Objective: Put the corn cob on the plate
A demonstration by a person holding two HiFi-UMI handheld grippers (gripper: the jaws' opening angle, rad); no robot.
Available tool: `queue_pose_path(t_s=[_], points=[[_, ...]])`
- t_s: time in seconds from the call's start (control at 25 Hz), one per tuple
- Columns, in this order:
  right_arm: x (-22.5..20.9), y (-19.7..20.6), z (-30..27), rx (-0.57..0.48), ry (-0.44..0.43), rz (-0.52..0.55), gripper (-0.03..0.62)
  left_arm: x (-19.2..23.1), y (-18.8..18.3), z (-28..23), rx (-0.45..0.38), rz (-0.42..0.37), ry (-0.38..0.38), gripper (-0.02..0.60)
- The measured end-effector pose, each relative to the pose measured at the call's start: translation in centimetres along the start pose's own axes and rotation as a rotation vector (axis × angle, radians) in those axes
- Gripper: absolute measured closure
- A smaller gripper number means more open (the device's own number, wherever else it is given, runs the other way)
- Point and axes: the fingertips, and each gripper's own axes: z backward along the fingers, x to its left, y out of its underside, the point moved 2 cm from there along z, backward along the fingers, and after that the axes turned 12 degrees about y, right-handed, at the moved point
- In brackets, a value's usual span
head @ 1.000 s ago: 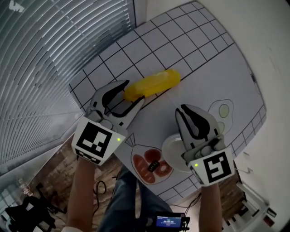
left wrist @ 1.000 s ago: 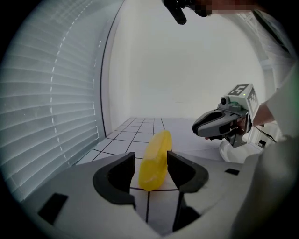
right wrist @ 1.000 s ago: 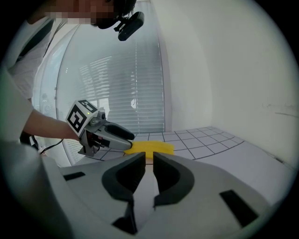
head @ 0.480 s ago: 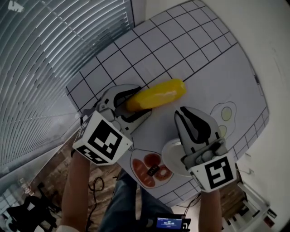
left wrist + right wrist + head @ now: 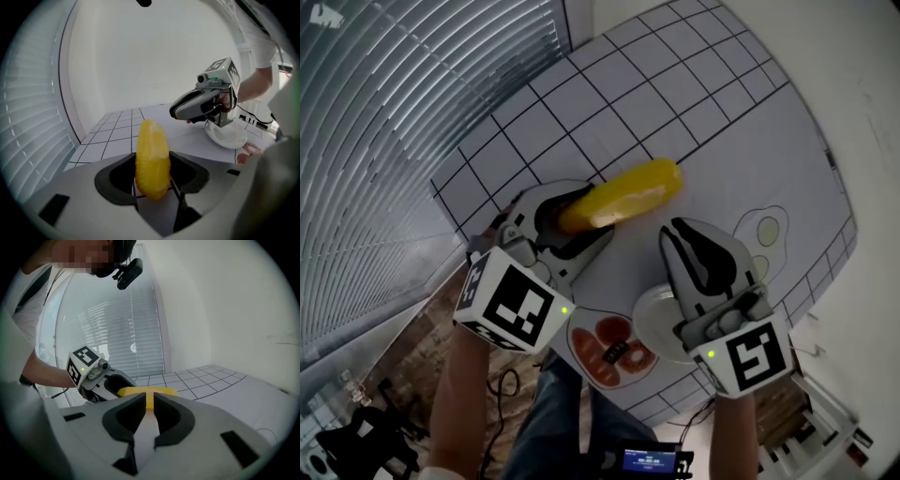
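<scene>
1. Your left gripper [image 5: 586, 214] reaches in from the lower left on a bare forearm and points up and to the right across the table [image 5: 722, 122], nose tilted downward. Its marker cube [image 5: 511, 305] is at the rear, facing you.
2. Its jaws have just been closing. The near end of the corn cob [image 5: 623, 195] sits between them, with both pads against its sides.
3. The corn cob lies on the gridded table surface, off the plate [image 5: 652, 315] and beyond it to the left.
4. Your right gripper [image 5: 680, 230] hangs over the plate and covers its right part. It points away from you, and only a narrow slit shows between its jaws, which hold nothing.
</scene>
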Motion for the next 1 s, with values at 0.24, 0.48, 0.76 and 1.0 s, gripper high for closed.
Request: queue_pose_path(t_s=[0.24, 0.48, 0.76, 1.0], points=[[-0.2, 0.4, 0.5, 0.045, 0.008, -0.042, 0.539, 0.2, -0.7, 0.4, -0.048, 0.047, 0.001, 0.359], [-0.3, 0.0, 1.1, 0.03, 0.012, -0.112, 0.539, 0.0, -1.5, 1.2, -0.116, 0.115, 0.026, 0.359], [-0.2, -0.2, 2.0, 0.024, 0.004, -0.218, 0.533, -0.6, -2.5, 2.4, -0.26, 0.261, 0.051, 0.359], [-1.0, -0.2, 2.9, 0.006, 0.006, -0.37, 0.508, -1.8, -3.7, 2.9, -0.294, 0.258, 0.07, 0.359]])
